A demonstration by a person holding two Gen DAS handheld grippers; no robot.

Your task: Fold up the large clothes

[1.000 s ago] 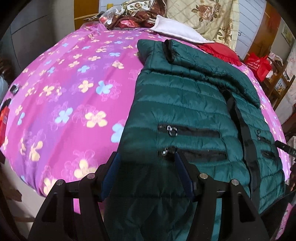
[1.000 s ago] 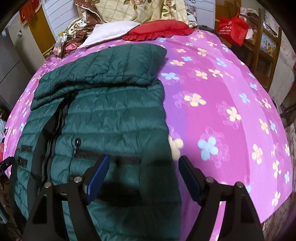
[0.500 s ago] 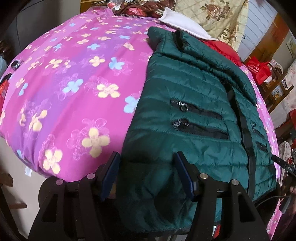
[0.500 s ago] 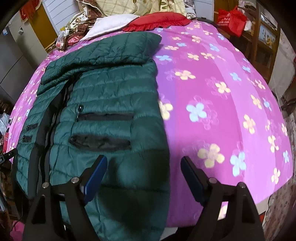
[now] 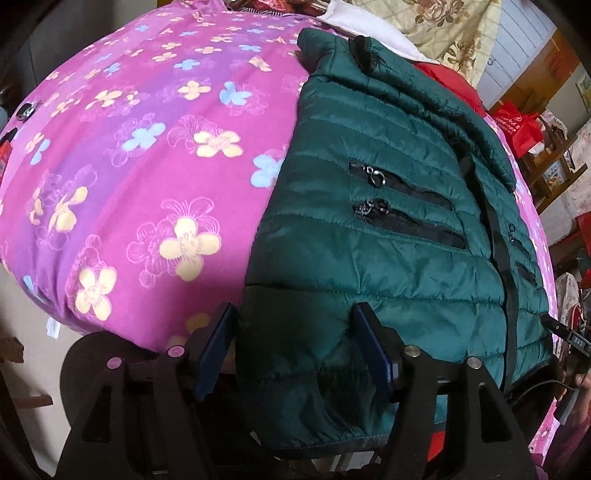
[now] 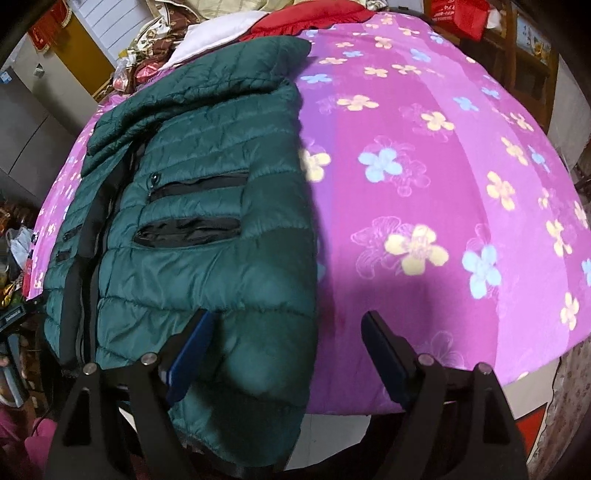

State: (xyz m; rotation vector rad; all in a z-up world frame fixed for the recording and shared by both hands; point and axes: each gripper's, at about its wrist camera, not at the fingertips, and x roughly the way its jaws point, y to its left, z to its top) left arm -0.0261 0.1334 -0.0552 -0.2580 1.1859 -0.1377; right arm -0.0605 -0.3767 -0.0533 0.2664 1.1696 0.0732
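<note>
A dark green quilted jacket (image 5: 369, 229) lies front up on a pink flowered bed cover (image 5: 147, 166), collar far, hem hanging over the near bed edge. My left gripper (image 5: 295, 332) hovers at the hem's left corner. Its jaws are opening, the padded corner lies between them, and the pads do not pinch it. In the right wrist view the jacket (image 6: 207, 236) fills the left half of the bed cover (image 6: 424, 184). My right gripper (image 6: 284, 339) stands wide open over the hem's right corner, with jacket edge and bare cover between its fingers.
A white pillow (image 5: 369, 33), a red cushion (image 6: 314, 18) and a flowered quilt (image 5: 436, 26) pile up at the head of the bed. A red bag (image 5: 521, 125) and wooden shelves (image 5: 554, 162) stand on the right. Bare cover flanks the jacket.
Both grippers have drawn back toward the near bed edge and tipped downward. The hanging hem now shows between the fingers. The left jaws stand slightly wider.
</note>
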